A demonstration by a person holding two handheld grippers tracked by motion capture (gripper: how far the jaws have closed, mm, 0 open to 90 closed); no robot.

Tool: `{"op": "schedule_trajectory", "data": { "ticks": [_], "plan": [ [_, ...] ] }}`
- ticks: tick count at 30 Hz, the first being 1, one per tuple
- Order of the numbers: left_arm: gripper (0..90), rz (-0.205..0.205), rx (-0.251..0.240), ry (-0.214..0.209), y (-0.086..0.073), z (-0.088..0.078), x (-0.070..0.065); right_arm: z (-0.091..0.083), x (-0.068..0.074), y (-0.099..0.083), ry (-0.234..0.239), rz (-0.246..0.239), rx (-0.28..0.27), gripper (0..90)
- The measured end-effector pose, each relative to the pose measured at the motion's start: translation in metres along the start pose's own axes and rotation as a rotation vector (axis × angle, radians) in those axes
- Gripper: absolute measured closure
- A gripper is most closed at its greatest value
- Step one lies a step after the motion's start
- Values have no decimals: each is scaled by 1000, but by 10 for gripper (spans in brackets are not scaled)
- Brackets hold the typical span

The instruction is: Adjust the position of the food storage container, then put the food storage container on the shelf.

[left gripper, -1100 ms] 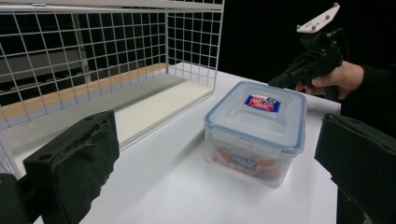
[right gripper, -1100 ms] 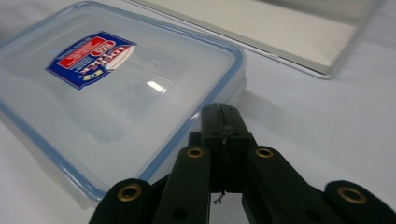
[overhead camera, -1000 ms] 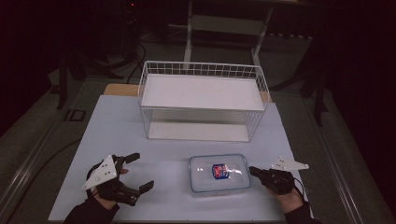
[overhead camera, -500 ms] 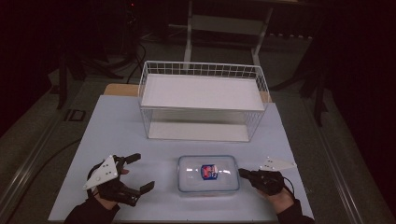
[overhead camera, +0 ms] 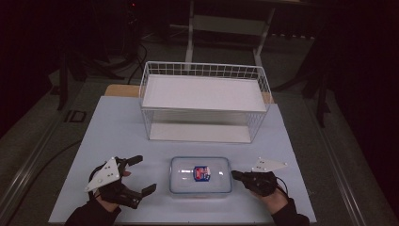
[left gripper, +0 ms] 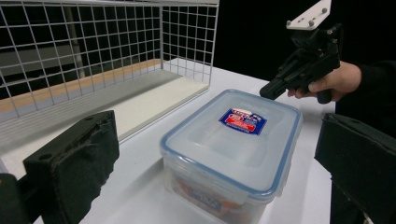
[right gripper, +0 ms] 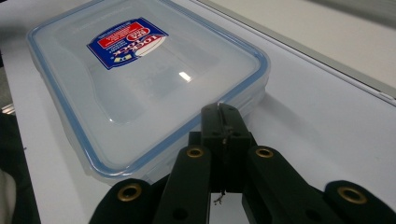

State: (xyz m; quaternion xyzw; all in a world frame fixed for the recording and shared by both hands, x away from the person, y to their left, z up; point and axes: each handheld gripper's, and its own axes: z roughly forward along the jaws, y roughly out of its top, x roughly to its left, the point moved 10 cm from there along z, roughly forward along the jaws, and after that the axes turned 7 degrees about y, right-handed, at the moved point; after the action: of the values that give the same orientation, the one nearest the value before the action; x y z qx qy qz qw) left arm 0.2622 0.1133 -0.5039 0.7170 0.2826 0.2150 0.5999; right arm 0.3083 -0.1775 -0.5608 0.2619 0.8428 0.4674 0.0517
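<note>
A clear lidded box (overhead camera: 201,175) lies flat near the table's (overhead camera: 117,122) front edge, its long axis running left to right, with red-and-blue packaging dimly visible inside. The left gripper (overhead camera: 141,175) sits left of it, jaws wide apart. The right gripper (overhead camera: 234,174) has jaws together, tips against the box's right side. A white wire basket (overhead camera: 205,101) stands beyond.

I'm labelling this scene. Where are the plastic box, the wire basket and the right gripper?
plastic box (overhead camera: 188,176): high view, bare lid left of sticker.
wire basket (overhead camera: 202,70): high view, rear rim.
right gripper (overhead camera: 234,174): high view, tips of shut fingers.
</note>
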Motion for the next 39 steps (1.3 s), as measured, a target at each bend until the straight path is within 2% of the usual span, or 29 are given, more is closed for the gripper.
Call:
{"op": "schedule_trajectory", "data": {
  "ticks": [5, 8, 13, 18, 20, 23, 24, 26, 27, 28, 29, 31, 34, 36, 39],
  "plan": [
    [0, 3, 5, -2, -1, 0, -1, 4, 0, 3, 2, 0, -4, 900],
    [0, 3, 3, -3, 0, 0, -1, 0, -3, 7, -12, 5, -31, 898],
    [0, 1, 8, -2, 0, 0, -1, -16, -2, 18, -22, 11, -88, 805],
    [0, 0, 20, -4, -1, 1, -2, -27, 3, 30, -28, -2, -133, 648],
    [0, -7, 30, -10, 0, 1, -5, -30, 7, 36, -23, -4, -160, 492],
    [0, 0, 41, -18, 4, 1, -10, -32, 16, 43, 25, 3, -196, 279],
    [0, 6, 44, -23, 7, 1, -12, -33, 19, 45, 45, -11, -200, 232],
    [0, 9, 52, -36, 11, 1, -18, -33, 24, 48, 39, -44, -203, 142],
    [0, 13, 58, -43, 13, 1, -20, -33, 27, 50, 51, -46, -209, 139],
    [0, 19, 65, -47, 15, 2, -22, -34, 28, 53, 43, -58, -220, 135],
    [0, 27, 75, -46, 16, 2, -24, -35, 29, 55, 24, -82, -221, 120],
    [0, 36, 88, -52, 19, 3, -27, -38, 33, 61, 15, -138, -235, 112],
    [0, 29, 110, -65, 26, 4, -29, -43, 38, 71, -16, -185, -251, 124],
    [0, 26, 118, -56, 33, 4, -28, -47, 41, 77, -45, -218, -273, 138],
    [0, -8, 126, -69, 42, 7, -27, -51, 44, 82, -56, -244, -282, 151]
  ]
}}
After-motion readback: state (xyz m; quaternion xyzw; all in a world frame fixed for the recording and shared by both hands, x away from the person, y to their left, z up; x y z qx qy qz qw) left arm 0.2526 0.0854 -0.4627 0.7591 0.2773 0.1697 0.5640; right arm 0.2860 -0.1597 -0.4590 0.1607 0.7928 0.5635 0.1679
